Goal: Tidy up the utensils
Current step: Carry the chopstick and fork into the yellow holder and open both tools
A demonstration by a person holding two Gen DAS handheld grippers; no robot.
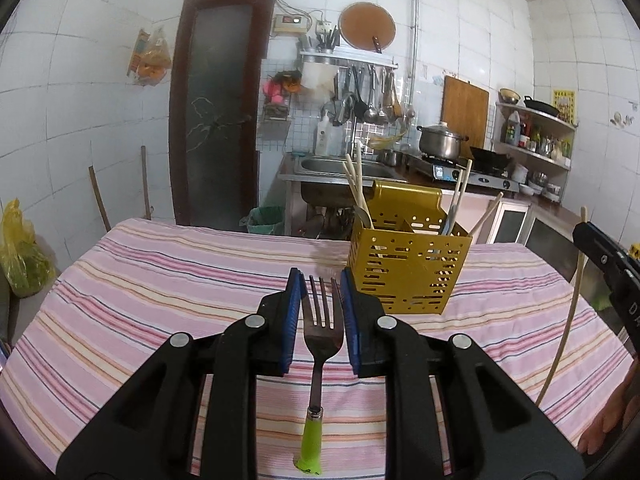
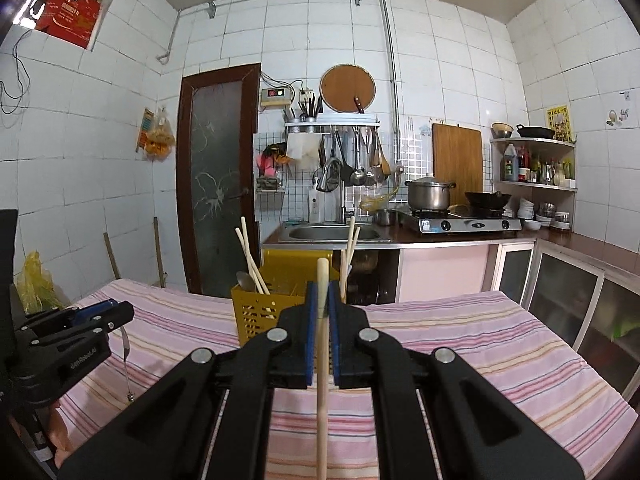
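Observation:
My left gripper (image 1: 321, 280) is shut on a fork (image 1: 322, 328) with a green handle, tines pointing away, held above the striped table. The yellow perforated utensil holder (image 1: 404, 268) stands just ahead and to the right, with several chopsticks and a spoon in it. My right gripper (image 2: 322, 292) is shut on a single wooden chopstick (image 2: 322, 380), held upright. The holder (image 2: 260, 312) sits just behind and left of it. The right gripper also shows at the right edge of the left wrist view (image 1: 612, 268), and the left gripper at the left of the right wrist view (image 2: 80, 320).
The table (image 1: 160, 280) has a pink striped cloth. Behind it are a sink (image 2: 334, 234), a gas stove with a pot (image 2: 430, 194) and wok, cabinets at right, and a yellow bag (image 1: 20, 256) at the left.

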